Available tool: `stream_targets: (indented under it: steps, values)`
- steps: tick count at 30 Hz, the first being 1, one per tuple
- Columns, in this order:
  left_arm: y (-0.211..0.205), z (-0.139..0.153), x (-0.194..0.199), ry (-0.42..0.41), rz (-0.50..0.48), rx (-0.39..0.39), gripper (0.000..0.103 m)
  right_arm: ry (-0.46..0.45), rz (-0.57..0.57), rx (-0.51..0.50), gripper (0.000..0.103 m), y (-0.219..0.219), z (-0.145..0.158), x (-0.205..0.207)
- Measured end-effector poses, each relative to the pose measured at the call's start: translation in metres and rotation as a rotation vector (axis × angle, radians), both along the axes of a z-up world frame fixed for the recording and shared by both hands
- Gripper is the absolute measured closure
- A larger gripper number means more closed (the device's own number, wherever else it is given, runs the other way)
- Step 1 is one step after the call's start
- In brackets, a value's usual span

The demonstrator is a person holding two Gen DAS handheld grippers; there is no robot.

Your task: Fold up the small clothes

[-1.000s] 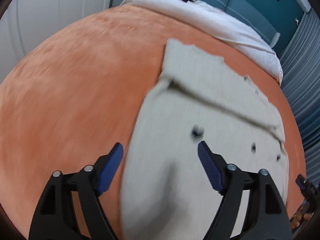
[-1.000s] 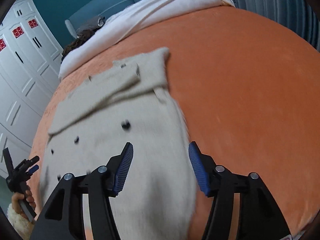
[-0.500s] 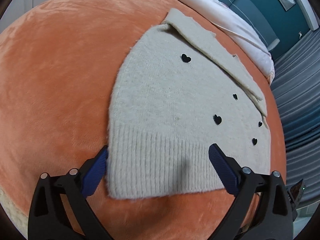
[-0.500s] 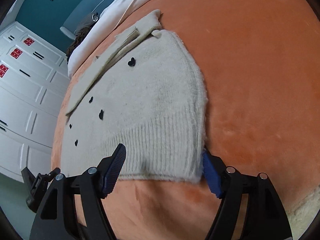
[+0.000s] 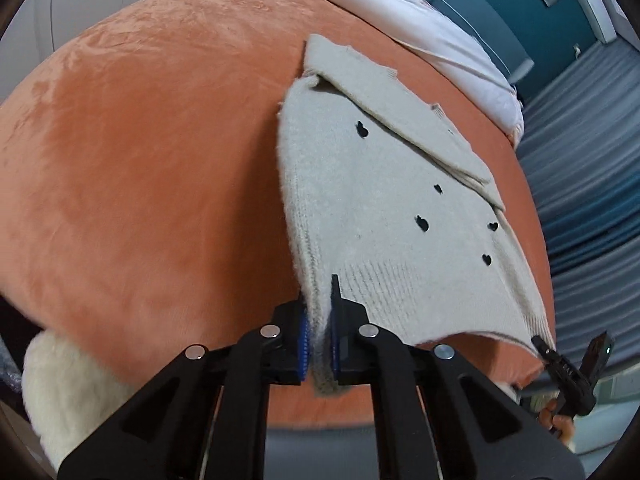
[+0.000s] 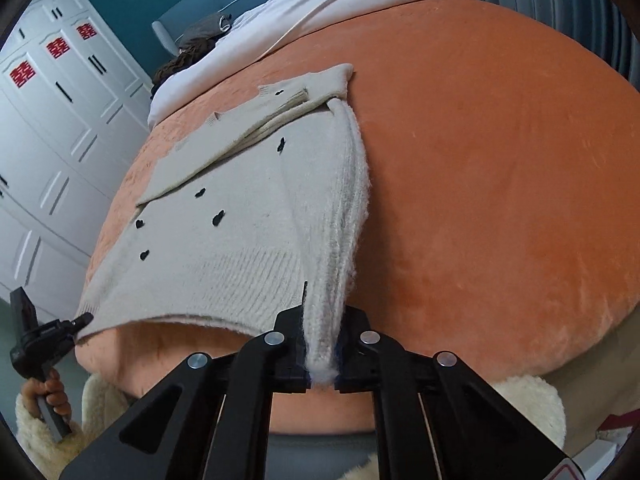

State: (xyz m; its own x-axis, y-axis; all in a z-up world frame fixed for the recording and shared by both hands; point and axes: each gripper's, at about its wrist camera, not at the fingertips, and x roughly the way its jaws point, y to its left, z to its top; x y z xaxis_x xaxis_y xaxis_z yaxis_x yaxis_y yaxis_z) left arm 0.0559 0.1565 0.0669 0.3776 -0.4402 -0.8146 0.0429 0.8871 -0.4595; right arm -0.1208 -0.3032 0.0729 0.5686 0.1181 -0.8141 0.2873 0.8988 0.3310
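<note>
A cream knit sweater [image 5: 384, 200] with small black hearts lies on the orange blanket [image 5: 140, 168], its sleeves folded across the far end. My left gripper [image 5: 318, 344] is shut on the sweater's near left hem corner and lifts it off the blanket. In the right wrist view the sweater [image 6: 224, 232] shows again, and my right gripper [image 6: 322, 364] is shut on the near right hem corner, bunched between the pads. The hem hangs raised between both grippers. The right gripper also shows at the left wrist view's edge [image 5: 568, 368], the left gripper at the right wrist view's edge [image 6: 44, 336].
The orange blanket [image 6: 500, 160] covers a bed, with a white duvet [image 5: 420, 28] and dark clothes [image 6: 200, 40] at the far end. White wardrobe doors [image 6: 52, 128] stand on the left, grey curtains [image 5: 592, 200] on the right. The bed's near edge lies just below both grippers.
Both grippers were open astride the hem corners half a second ago; now each has shut on its corner and raised the hem off the blanket.
</note>
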Motion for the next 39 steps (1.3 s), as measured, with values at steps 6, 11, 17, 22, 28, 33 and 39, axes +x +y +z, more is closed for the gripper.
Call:
stream_targets:
  steps: [6,11,17,22,28,33,39]
  values:
    - [0.008,-0.008,-0.094,0.122,-0.157,0.056,0.097,0.18,0.246,-0.07,0.097,0.032,-0.007,-0.091]
    - [0.021,0.021,-0.148,0.147,-0.233,0.092,0.097,0.245,0.375,-0.018,0.097,0.047,0.011,-0.151]
    - [0.025,0.094,-0.06,-0.154,-0.095,-0.028,0.096,-0.145,0.175,0.083,0.096,-0.009,0.085,-0.071]
    - [-0.022,0.08,0.047,-0.294,-0.049,0.018,0.09,-0.305,-0.045,0.08,0.084,-0.035,0.064,0.042]
    - [-0.022,0.01,0.089,-0.182,0.042,0.149,0.047,-0.244,-0.206,0.093,0.06,-0.027,0.012,0.073]
    - [-0.006,0.001,0.084,-0.213,0.01,0.135,0.021,-0.177,-0.131,-0.062,0.047,-0.024,-0.003,0.067]
    - [-0.039,-0.021,0.129,-0.172,-0.078,0.132,0.014,-0.114,-0.142,-0.043,0.044,-0.043,-0.026,0.093]
